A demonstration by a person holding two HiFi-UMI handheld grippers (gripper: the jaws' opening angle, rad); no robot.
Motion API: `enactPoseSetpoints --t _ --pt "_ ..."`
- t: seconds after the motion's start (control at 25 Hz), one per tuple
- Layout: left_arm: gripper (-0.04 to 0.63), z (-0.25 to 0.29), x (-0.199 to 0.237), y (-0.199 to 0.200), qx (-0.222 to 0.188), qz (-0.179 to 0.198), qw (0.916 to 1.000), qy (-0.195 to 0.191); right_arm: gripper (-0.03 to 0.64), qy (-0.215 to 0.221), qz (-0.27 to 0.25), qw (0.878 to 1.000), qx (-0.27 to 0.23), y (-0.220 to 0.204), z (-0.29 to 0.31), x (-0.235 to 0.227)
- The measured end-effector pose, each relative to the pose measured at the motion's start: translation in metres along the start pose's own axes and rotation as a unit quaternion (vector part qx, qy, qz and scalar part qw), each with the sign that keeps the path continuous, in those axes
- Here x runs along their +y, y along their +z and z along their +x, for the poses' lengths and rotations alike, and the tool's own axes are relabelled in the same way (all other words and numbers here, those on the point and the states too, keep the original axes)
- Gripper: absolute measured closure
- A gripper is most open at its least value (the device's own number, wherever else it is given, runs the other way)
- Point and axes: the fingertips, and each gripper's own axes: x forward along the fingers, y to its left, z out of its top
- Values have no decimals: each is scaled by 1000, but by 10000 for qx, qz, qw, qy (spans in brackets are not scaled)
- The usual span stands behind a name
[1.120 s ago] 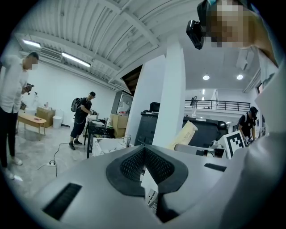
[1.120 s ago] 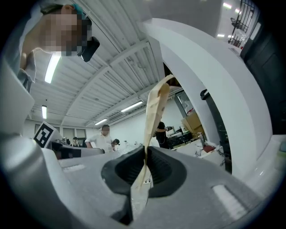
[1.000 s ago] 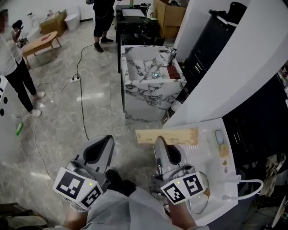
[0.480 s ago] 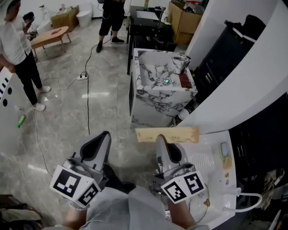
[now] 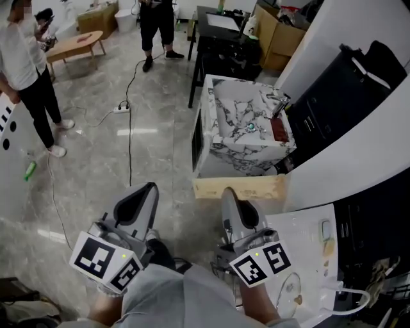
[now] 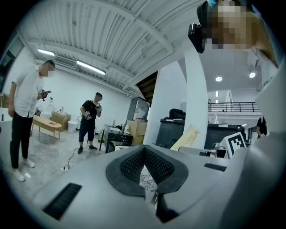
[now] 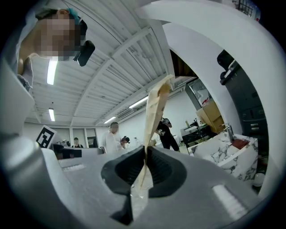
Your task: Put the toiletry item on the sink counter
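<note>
**Right gripper** (image 5: 228, 193): jaws are pressing nearly together on a flat beige packet (image 5: 238, 187), pinching it at its lower long edge. In the right gripper view the gripper (image 7: 145, 150) is showing the packet (image 7: 156, 112) edge-on, rising past the pads; its print is not showing in any view.

**Left gripper** (image 5: 146, 190): pad tips are meeting and holding nothing. In the left gripper view (image 6: 144, 150) only a slit below the tips is letting a strip of marble show through.

**Marker cubes**: 1 is riding behind each pair of jaws, left (image 5: 106, 261) and right (image 5: 259, 264). The hands beneath are mostly lying under grey sleeves.

**Marble sink unit** (image 5: 246, 125): standing ahead of the right jaws, beyond the packet, which is covering its lower front edge. Its faucet (image 5: 279, 106) is showing small and indistinct.

**White sink counter** (image 5: 307, 246): lying just right of the right jaws, its far side cut off by the frame. The small items on it are too small to name.

**Bystanders**: 2 are standing well ahead and left of the left jaws, 1 in a white shirt (image 5: 22, 70), 1 in black (image 5: 157, 19), the latter cut off at the top edge.

**Floor cable** (image 5: 129, 128): trailing ahead of the left jaws.
</note>
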Motion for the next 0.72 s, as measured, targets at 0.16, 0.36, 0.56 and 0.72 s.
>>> enactPoseSetpoints --t 0.16,0.36,0.56,0.72 --pt "591 9 39 12 4 -19 10000 -23 600 21 -28 10000 0 0 43 13" --pt "591 19 83 24 -27 -12 9999 -107 600 -22 -488 9988 17 0 85 34" --pt "591 27 118 34 -67 -2 9997 -239 600 -88 -413 9991 -53 -1 121 46" --pt "591 30 147 38 -92 -11 9994 -321 600 -190 -317 9993 -54 -11 145 53"
